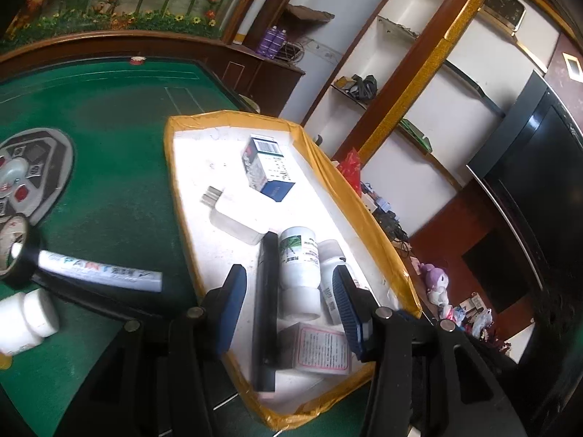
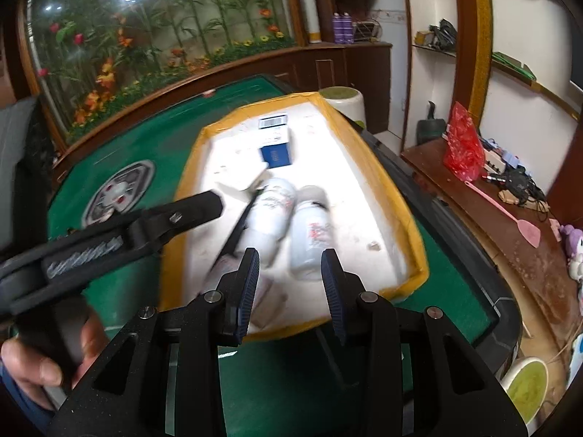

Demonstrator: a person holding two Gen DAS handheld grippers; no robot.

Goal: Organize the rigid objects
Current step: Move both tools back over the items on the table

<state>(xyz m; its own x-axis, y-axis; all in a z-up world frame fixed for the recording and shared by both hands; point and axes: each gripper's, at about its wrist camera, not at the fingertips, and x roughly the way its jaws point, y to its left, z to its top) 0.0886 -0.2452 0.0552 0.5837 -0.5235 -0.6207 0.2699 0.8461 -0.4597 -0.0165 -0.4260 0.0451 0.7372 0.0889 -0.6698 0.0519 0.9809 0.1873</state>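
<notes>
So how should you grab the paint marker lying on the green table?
Take the paint marker around the middle of its barrel, coming from above with the fingers closing across its width. It lies flat on the green table. One end rests against the tape roll, so the bare middle is likely easiest.

The tray point(image 1: 364, 215) was crowded at its near end: two white bottles point(image 1: 300, 273), a black bar point(image 1: 264, 309) and a pink-edged box point(image 1: 320, 346) lay packed together. Its far left floor seemed clear. Open green surface point(image 1: 120, 167) stretched left of the tray wall.
</notes>
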